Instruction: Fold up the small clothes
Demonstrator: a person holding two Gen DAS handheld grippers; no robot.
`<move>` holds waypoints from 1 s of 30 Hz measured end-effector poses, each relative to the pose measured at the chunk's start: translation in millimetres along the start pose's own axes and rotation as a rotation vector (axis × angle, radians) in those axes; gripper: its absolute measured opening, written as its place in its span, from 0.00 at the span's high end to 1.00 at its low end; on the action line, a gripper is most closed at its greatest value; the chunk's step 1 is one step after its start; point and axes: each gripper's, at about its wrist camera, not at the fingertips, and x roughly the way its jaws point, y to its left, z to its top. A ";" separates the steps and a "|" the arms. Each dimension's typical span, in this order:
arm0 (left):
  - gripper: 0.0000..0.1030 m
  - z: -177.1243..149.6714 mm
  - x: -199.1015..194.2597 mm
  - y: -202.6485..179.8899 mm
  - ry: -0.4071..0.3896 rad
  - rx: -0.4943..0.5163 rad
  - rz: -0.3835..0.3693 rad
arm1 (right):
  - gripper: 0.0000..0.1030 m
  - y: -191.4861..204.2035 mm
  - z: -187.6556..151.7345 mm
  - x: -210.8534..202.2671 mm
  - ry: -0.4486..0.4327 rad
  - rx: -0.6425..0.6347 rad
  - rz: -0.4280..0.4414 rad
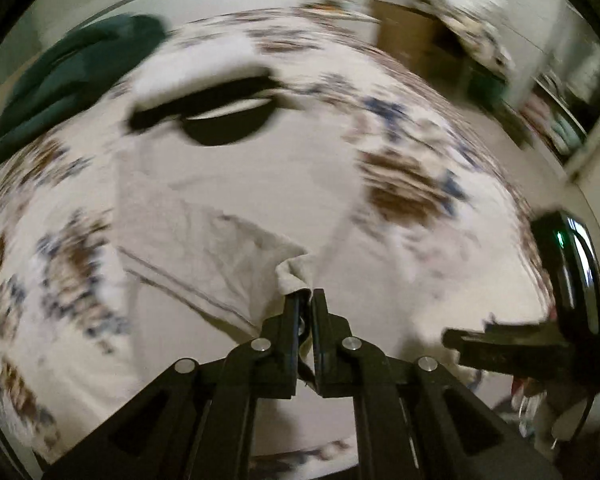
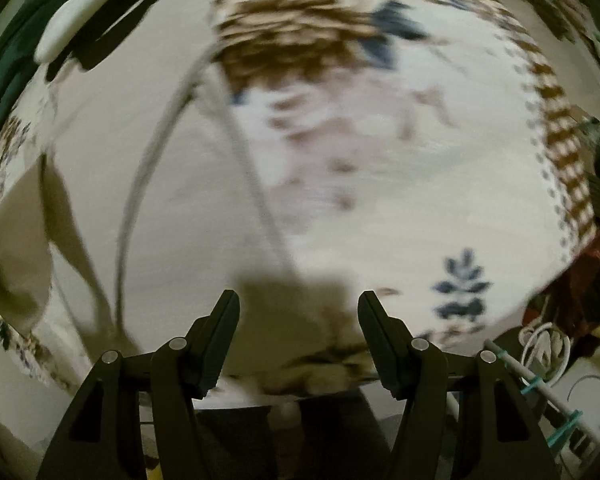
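Note:
A cream garment point(image 1: 236, 184) with a black neck trim point(image 1: 216, 120) lies spread on the floral bedspread point(image 1: 400, 184). My left gripper point(image 1: 306, 296) is shut on a bunched edge of this garment, and the pinched fold point(image 1: 292, 272) is drawn up off the bed. The picture is blurred by motion. In the right wrist view the garment point(image 2: 172, 200) fills the left half, with a lifted flap point(image 2: 24, 240) at the left edge. My right gripper point(image 2: 298, 308) stands open above the bed's near edge with nothing between its fingers. Its black body point(image 1: 568, 276) shows at the right of the left wrist view.
A dark green garment point(image 1: 68, 76) lies at the bed's far left. Brown furniture point(image 1: 412, 36) with a white pile point(image 1: 468, 12) on it stands behind the bed, and shelves point(image 1: 556, 120) are to the right. A white cable point(image 2: 540, 344) and a rod point(image 2: 540, 384) lie off the bed's right edge.

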 end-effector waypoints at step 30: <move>0.16 -165.2 48.7 224.8 0.432 -0.544 0.064 | 0.34 -48.7 -6.7 68.2 0.225 0.010 0.346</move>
